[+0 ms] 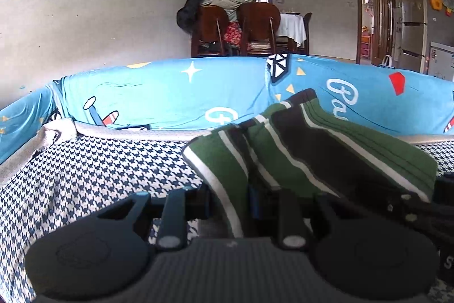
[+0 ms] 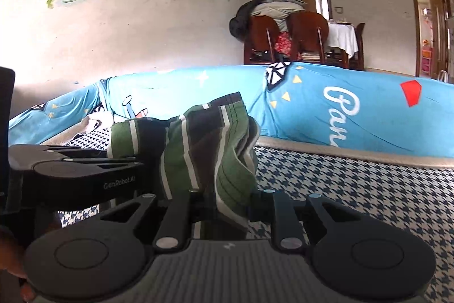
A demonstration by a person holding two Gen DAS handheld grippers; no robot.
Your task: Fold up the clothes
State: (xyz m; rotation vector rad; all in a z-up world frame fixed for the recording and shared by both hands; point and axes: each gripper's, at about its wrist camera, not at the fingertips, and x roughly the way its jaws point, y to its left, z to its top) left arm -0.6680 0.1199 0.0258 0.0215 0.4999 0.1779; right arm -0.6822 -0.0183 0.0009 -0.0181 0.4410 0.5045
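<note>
Both grippers hold one green, black and white striped garment [image 1: 298, 149] lifted above a bed covered in a blue-and-white houndstooth sheet [image 1: 99, 175]. The left gripper [image 1: 231, 203] has its jaws clamped on a fold of the cloth, and the right gripper [image 2: 228, 206] has its jaws clamped on another bunched part. The two grippers sit close together, the left one just beside the right. A bright blue printed cover [image 1: 170, 93] lies along the far edge of the bed.
</note>
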